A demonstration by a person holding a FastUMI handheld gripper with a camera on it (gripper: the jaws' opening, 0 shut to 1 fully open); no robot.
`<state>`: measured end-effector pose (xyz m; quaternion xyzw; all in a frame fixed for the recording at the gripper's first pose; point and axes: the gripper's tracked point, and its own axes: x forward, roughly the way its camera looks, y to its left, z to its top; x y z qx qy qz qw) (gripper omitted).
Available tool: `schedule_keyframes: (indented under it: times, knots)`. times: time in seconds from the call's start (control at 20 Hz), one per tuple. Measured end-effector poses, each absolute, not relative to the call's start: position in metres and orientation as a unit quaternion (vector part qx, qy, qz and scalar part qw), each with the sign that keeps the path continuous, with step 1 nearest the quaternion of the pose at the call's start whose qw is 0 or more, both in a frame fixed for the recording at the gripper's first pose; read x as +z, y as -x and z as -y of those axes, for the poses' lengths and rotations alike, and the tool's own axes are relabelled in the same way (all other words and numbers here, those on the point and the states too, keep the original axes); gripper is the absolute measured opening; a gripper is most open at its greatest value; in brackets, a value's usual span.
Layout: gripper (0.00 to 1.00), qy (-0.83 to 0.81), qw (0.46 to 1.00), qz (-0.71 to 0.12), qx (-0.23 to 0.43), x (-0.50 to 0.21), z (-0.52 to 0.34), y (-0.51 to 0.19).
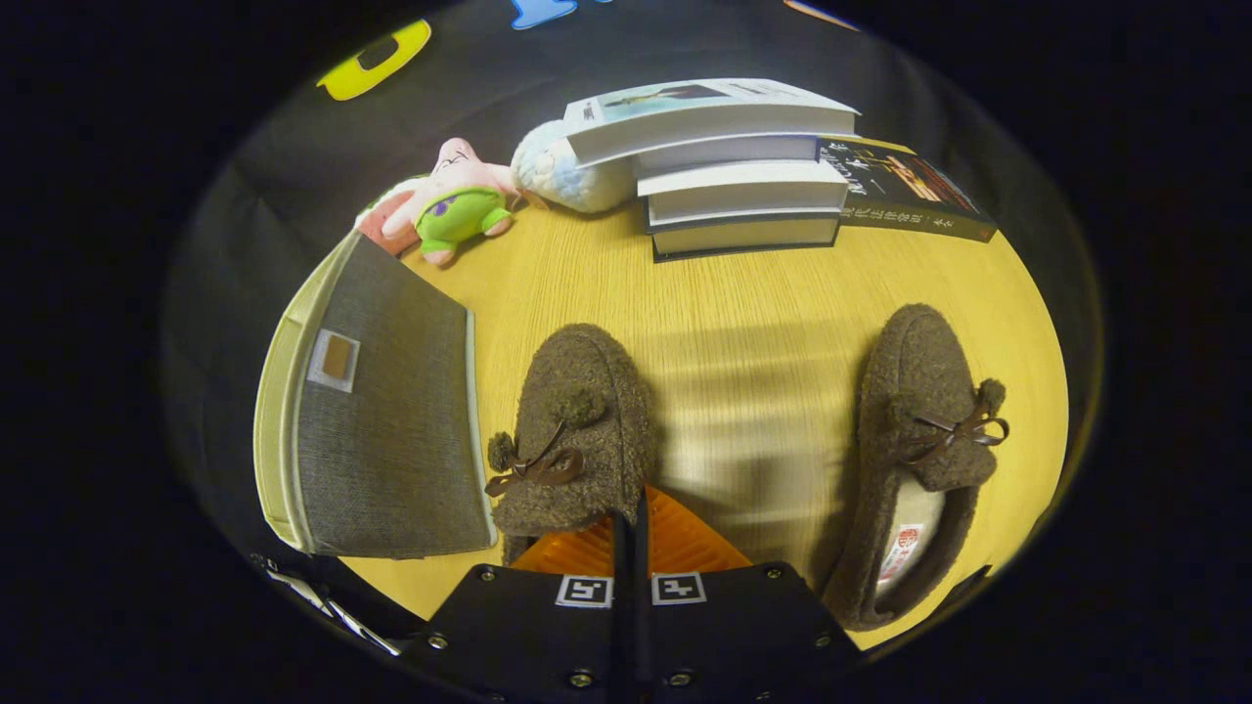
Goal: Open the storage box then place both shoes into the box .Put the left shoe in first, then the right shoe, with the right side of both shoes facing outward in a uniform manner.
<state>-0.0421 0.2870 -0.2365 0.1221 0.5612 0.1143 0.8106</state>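
On the pale yellow wooden tabletop (743,323), the largest task item is the grey woven-fabric storage box with cream trim (391,411), lying at about ten o'clock from the fingers with its lid still down. It looks soft-sided and light, so the lid should lift easily, but the walls may give or the whole box may slide; a rim edge or the small patch on its lid is the likeliest place to take hold.

Next down in size, the stack of white-paged books (734,166) sits far off at twelve o'clock, with the dark-covered book (910,191) just beside it at one o'clock.

The two brown fuzzy slippers with leather bows come next. The nearer slipper (577,430) lies just ahead of the fingers at eleven o'clock, touching or nearly touching their tips; the other slipper (919,460) lies well apart at two o'clock. Both look light, soft and squashy, not fragile; the heel rim of the opening seems the firmest grip.

The pink and green plush toy (450,200) and white fluffy toy (567,171) rest at eleven o'clock, beyond the box.

The black gripper with orange fingers (636,528) points forward and down over the table, its fingers pressed together with nothing between them.
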Motion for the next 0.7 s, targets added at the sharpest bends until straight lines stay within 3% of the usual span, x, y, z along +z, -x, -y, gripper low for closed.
schedule_keyframes:
  times: [0.25, 0.7]
  knots:
    - [0.00, -0.145, 0.818, -0.541, 0.128, -0.180, -0.288, 0.037]
    - [0.00, -0.172, 0.825, -0.494, 0.215, -0.078, -0.351, 0.016]
